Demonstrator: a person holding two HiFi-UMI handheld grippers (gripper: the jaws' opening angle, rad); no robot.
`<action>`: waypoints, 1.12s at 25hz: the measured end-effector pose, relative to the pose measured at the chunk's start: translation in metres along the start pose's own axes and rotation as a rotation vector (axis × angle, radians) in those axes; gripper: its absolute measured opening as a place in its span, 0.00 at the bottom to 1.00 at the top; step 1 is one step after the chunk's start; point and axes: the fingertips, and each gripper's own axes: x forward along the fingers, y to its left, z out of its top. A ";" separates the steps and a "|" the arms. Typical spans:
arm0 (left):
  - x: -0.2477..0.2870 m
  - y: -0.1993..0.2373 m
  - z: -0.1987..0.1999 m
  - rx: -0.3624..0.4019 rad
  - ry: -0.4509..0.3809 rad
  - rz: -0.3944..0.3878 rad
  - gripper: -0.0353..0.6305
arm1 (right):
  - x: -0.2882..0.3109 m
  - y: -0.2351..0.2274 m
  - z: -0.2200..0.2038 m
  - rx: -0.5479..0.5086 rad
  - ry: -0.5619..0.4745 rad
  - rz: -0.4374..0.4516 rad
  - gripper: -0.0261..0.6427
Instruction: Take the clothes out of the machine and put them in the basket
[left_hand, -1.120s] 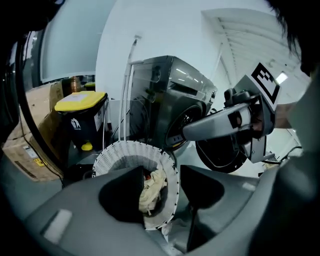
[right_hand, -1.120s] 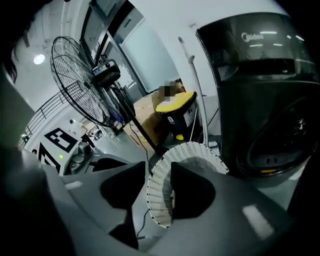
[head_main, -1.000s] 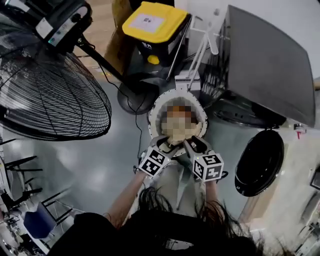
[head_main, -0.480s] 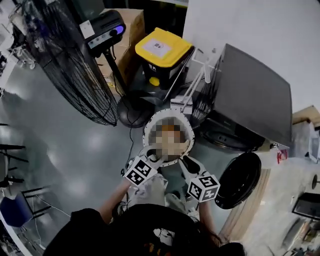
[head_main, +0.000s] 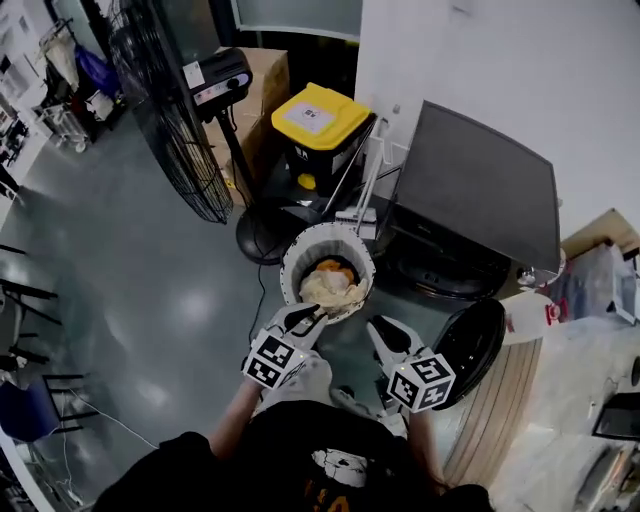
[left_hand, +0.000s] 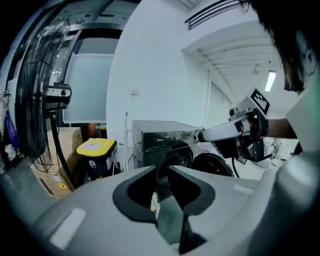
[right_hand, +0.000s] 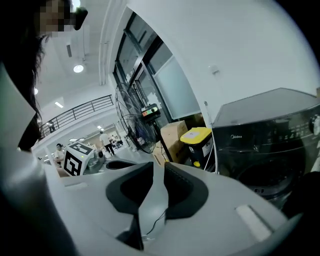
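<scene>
Head view: cream and orange clothes (head_main: 333, 285) lie heaped in the round white perforated laundry basket (head_main: 292, 268), on the floor just ahead of both sets of tips. The left gripper (head_main: 303, 318) is just short of the near rim, not touching. The right gripper (head_main: 382, 333) sits beside it, a little further back. A second ago both pairs of tips were over the pile; now both are drawn back clear of the rim. Reads as a load delivered and let go, that trip done.

Jaws, from their own views: the left pair is narrowly parted, with nothing between and only the machine showing through the gap. The right pair is the same, a slim gap with bare floor behind. Both empty.

The dark grey front-loading washing machine (head_main: 478, 195) stands ahead and right of the right gripper. Its round black door (head_main: 468, 345) is swung open just to that gripper's right.

Basket and clothes show only from the head; neither gripper view catches them. Left gripper view faces the drum opening (left_hand: 173, 159): dark, cannot tell whether anything remains inside. Right gripper view adds a black pedestal fan (right_hand: 131, 120) and a yellow-lidded black bin (right_hand: 196, 136), ahead and left of its jaws. Probable next step: back to the drum to check.
</scene>
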 end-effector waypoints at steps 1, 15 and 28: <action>-0.005 -0.010 0.004 0.001 -0.011 0.003 0.18 | -0.009 0.002 0.002 -0.016 -0.011 0.001 0.14; -0.085 -0.077 0.038 0.039 -0.136 0.129 0.06 | -0.080 0.043 0.009 -0.179 -0.123 0.096 0.05; -0.112 -0.120 0.058 0.055 -0.234 0.104 0.06 | -0.102 0.072 0.003 -0.281 -0.142 0.126 0.06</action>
